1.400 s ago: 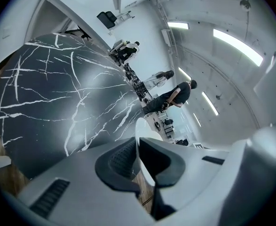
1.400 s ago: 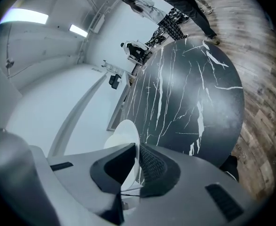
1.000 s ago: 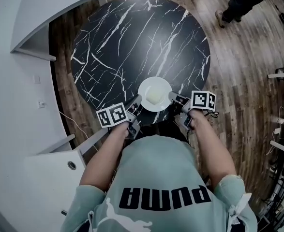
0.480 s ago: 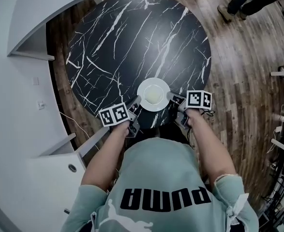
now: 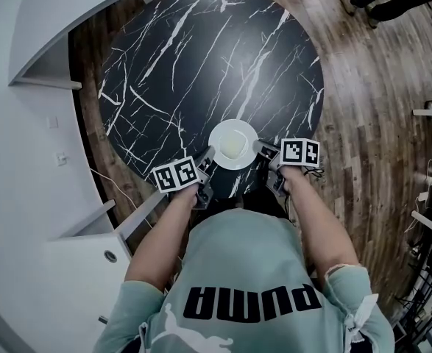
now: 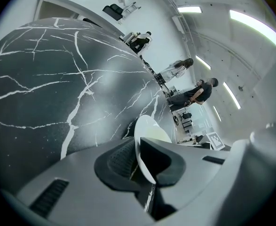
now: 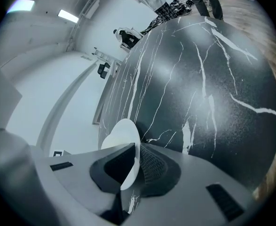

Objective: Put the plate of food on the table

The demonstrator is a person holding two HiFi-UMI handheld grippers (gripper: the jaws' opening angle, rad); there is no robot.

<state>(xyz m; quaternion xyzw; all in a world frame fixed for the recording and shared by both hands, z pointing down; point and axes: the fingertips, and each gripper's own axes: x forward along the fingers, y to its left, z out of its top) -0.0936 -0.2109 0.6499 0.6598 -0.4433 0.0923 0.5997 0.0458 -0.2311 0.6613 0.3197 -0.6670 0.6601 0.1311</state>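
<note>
As the left gripper (image 5: 208, 155) and right gripper (image 5: 261, 148) each clamp an opposite rim of the white plate of food (image 5: 232, 142), it's over the marble table (image 5: 201, 57), near edge. Placing step: next, probably settle it flat, then release both sides.

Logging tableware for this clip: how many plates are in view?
1. The white plate is at the round table's near edge, its rim clamped by the left gripper and the right gripper. None looks hidden.
</note>
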